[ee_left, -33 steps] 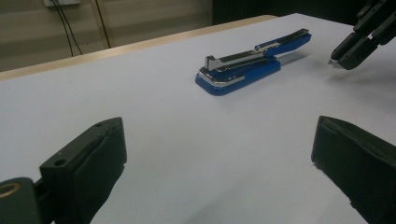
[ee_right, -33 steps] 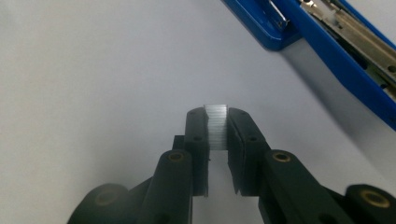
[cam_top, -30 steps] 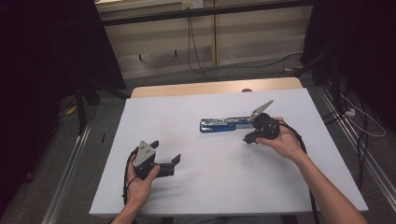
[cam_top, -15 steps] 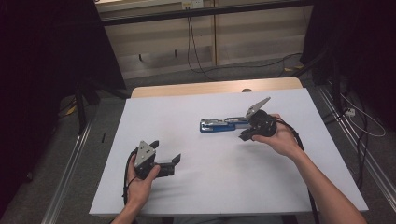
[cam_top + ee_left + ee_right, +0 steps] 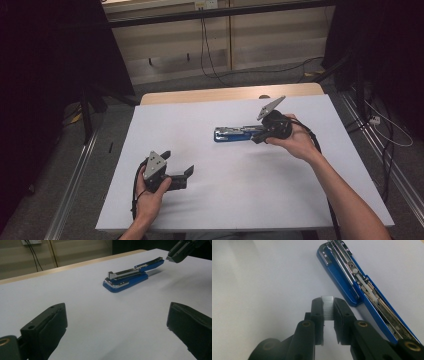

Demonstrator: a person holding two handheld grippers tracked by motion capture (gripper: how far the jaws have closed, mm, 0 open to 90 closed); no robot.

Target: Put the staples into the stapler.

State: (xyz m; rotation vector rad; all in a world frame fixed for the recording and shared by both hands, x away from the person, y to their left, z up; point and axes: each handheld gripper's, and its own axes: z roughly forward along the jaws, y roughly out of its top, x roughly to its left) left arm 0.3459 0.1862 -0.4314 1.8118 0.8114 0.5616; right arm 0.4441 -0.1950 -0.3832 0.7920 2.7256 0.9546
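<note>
Between the jaws of the right gripper [image 5: 328, 308] sits a small strip of staples [image 5: 328, 308], pinched from both sides and lifted off the table [image 5: 240, 200]. Just beyond those jaws lies the blue stapler [image 5: 362, 282], its top swung open and the metal channel bare. The strip is picked up, then, but loading looks not yet done: it has to go into that channel and the top be shut. The left gripper [image 5: 177, 175] rests well apart, jaws wide and holding nothing.
</note>
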